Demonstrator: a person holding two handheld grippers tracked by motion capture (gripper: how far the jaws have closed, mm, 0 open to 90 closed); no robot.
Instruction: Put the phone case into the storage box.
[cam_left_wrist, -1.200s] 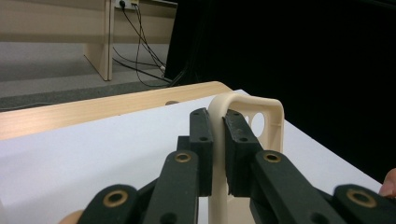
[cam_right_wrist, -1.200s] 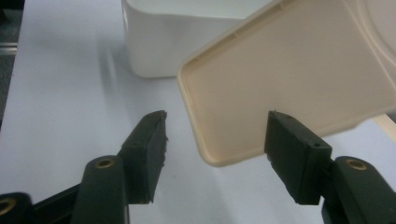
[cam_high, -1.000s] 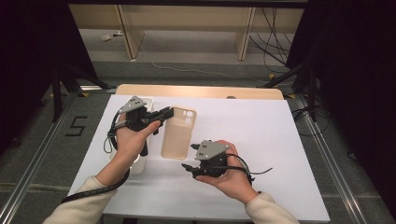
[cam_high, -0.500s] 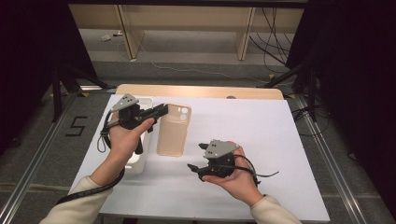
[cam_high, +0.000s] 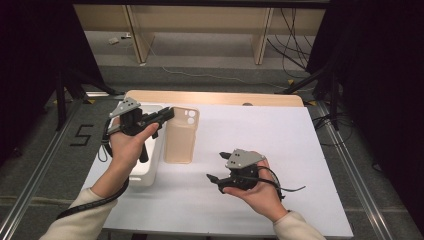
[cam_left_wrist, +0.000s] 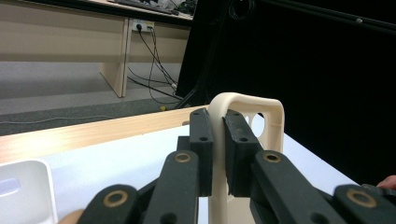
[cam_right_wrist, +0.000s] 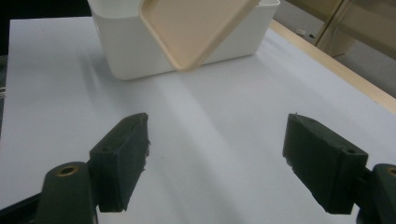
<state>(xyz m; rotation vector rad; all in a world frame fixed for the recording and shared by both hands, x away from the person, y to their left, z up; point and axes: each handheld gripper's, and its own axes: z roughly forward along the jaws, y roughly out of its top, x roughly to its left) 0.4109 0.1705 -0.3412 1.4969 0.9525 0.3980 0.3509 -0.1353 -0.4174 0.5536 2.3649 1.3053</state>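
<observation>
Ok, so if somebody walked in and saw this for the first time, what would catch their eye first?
Most likely the beige phone case, held up off the white table by the left gripper, whose jaws pinch its edge near the camera cutout. Beside it, at the table's left, stands a white bin. The right gripper sits lower right, jaws wide and holding nothing, having just been opening.

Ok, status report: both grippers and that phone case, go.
Left gripper shut on beige phone case, pinching its camera-end rim, case lifted beside the white bin. Right gripper open, jaws just widened, nothing between them. No obstruction on the white table.
</observation>
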